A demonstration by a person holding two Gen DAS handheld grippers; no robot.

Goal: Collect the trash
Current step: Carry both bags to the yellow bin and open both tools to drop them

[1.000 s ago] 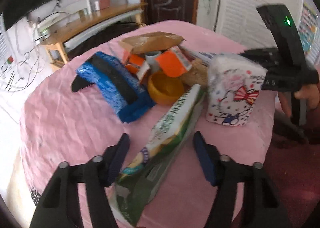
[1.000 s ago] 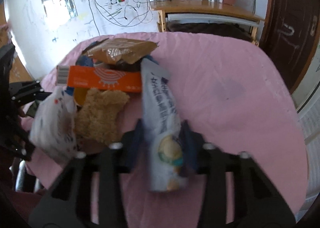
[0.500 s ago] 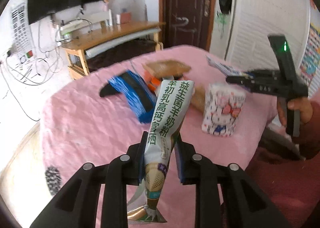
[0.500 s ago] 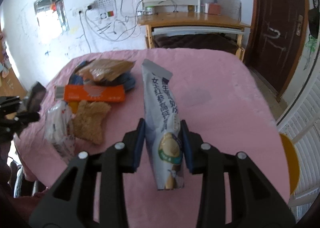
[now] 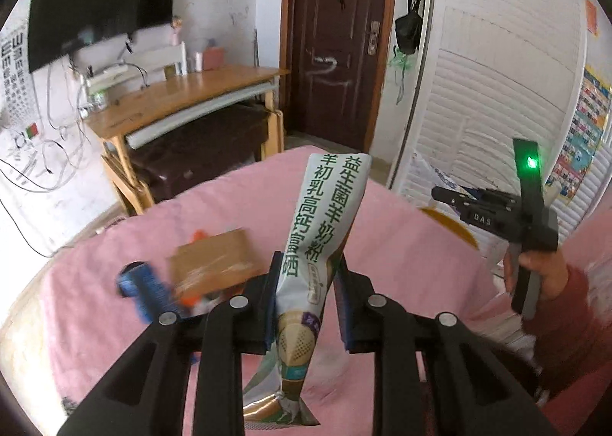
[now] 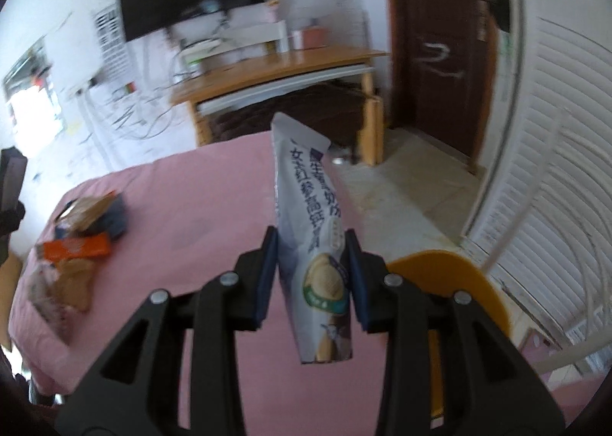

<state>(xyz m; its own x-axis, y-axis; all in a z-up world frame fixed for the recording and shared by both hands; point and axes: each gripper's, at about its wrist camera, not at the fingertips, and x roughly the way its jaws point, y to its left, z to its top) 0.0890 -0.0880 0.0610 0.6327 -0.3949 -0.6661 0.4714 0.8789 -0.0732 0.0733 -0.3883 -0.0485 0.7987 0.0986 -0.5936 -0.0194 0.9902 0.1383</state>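
Evidently both hands are in the carry step of the collection, each bearing one wrapper above the table (image 5: 401,229). Left gripper (image 5: 306,298): jaws have just been closing and now pinch the green-and-white milk-powder sachet (image 5: 321,241) near its lower third, its top standing upright and its torn foot hanging below the pads. Right gripper (image 6: 310,279): jaws narrowed onto the blue-and-white sachet (image 6: 310,229), held upright in the same manner; seen from the left wrist view, this tool sits in the person's hand (image 5: 543,271) beyond the table's right edge.

Next move, as a judgement: each sachet needs carrying to a bin and releasing over it; no bin can be identified with certainty, though an orange round-rimmed object (image 6: 447,275) lies just beside the table under the right gripper.

Remaining litter rests on the pink cloth, well apart from both grippers: a brown paper packet (image 5: 214,264), a blue wrapper (image 5: 141,290), an orange carton (image 6: 76,248) and a tan biscuit-like piece (image 6: 72,283).

Room: wooden desk (image 5: 183,91), wall-mounted dark screen (image 5: 99,4), brown door (image 5: 336,34), white slatted panels (image 5: 497,84).
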